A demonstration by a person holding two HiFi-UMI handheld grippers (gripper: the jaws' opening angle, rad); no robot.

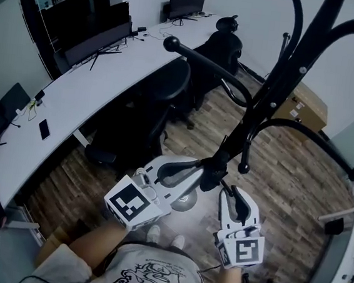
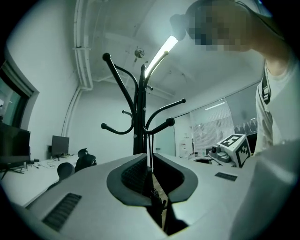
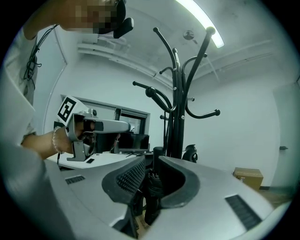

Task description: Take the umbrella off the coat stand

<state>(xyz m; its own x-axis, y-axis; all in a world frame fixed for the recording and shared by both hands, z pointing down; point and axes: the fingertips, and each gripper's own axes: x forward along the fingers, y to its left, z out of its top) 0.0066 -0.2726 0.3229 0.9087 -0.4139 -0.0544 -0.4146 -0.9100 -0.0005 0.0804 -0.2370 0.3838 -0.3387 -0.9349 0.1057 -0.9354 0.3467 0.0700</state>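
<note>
The black folded umbrella hangs close against the pole of the black metal coat stand, low down and under its curved hooks. The left gripper is clenched on the umbrella's thin black cord. The right gripper has its jaws parted, with the umbrella's body between them. A black office chair and the edge of the long white curved desk crowd the stand's far left. Open wood-plank floor lies to the right, up to a brown cardboard box.
</note>
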